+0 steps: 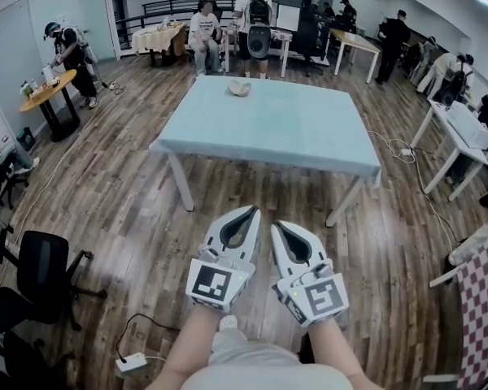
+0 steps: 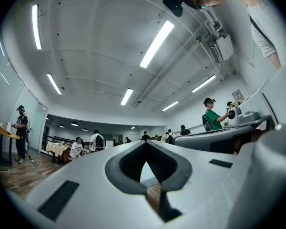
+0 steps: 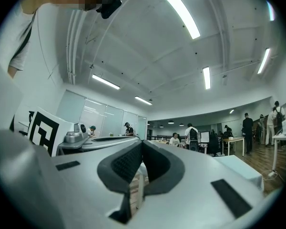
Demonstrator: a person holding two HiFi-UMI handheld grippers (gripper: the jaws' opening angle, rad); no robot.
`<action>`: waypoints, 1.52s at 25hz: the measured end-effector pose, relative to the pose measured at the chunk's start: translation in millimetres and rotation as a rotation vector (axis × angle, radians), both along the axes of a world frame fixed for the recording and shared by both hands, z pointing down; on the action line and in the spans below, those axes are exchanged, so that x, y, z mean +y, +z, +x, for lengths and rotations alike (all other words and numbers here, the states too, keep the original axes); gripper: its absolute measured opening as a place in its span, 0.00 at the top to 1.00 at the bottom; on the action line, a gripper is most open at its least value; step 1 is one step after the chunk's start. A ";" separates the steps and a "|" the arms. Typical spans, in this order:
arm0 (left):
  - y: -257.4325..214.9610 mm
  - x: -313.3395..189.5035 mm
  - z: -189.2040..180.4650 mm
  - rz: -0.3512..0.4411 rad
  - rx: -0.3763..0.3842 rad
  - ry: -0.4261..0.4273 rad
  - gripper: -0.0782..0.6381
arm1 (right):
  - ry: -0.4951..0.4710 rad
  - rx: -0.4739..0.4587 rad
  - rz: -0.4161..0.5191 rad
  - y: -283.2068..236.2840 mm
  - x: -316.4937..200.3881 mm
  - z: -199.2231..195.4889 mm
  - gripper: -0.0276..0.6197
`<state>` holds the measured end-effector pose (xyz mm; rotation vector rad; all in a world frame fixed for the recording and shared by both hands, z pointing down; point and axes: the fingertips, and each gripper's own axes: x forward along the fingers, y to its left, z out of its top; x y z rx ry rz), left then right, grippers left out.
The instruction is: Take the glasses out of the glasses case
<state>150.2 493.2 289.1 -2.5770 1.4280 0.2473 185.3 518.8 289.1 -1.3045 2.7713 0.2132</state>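
Though the glasses case (image 1: 239, 88) lies at the far edge of the table (image 1: 309, 132), I see only a small pale blur. Left gripper (image 1: 246, 213) and right gripper (image 1: 280, 227) hover over wooden floor (image 1: 106, 185) well short of it, both closed tight on nothing.

Pale object (image 1: 239, 88) on the far table (image 1: 309, 136) — too small to tell what it is.

No readable text, label or number shows anywhere
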 end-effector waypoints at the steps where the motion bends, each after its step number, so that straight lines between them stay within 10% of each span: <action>1: 0.0 -5.0 -5.1 -0.001 0.000 0.001 0.88 | 0.002 0.000 0.002 -0.7 -5.7 -5.1 0.95; 38: 10.2 -107.0 -89.4 -0.005 0.002 0.024 0.88 | 0.058 -0.024 -0.020 10.9 -114.7 -77.3 0.95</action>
